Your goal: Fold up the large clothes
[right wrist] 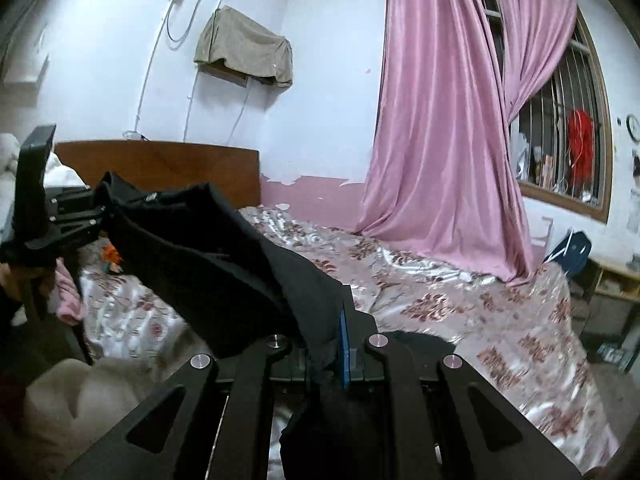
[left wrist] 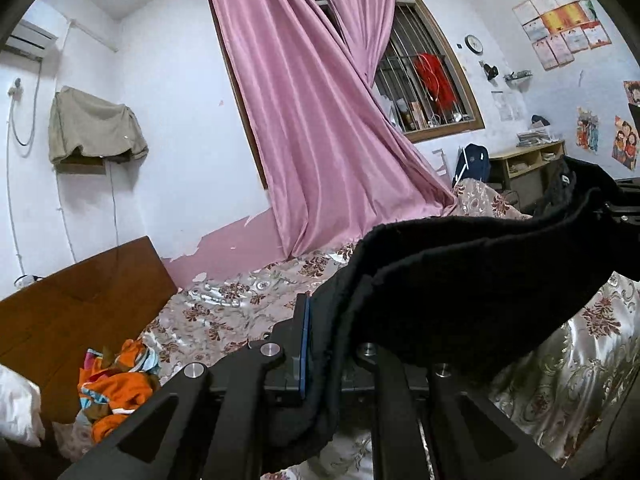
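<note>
A black garment (left wrist: 460, 272) hangs stretched in the air between my two grippers, above a bed with a floral satin cover (left wrist: 224, 320). My left gripper (left wrist: 316, 344) is shut on one end of it; the cloth hides the right finger. In the right wrist view the same black garment (right wrist: 208, 264) runs from my right gripper (right wrist: 332, 344), which is shut on its near end, to the left gripper (right wrist: 80, 216) at the far left. In the left wrist view the right gripper (left wrist: 612, 212) shows at the right edge, holding the other end.
A wooden headboard (left wrist: 80, 304) stands at the bed's head with orange clothes (left wrist: 116, 388) beside it. A pink curtain (left wrist: 320, 120) hangs down onto the bed. A desk (left wrist: 528, 164) stands past the bed's foot. The bed cover also shows in the right wrist view (right wrist: 460, 304).
</note>
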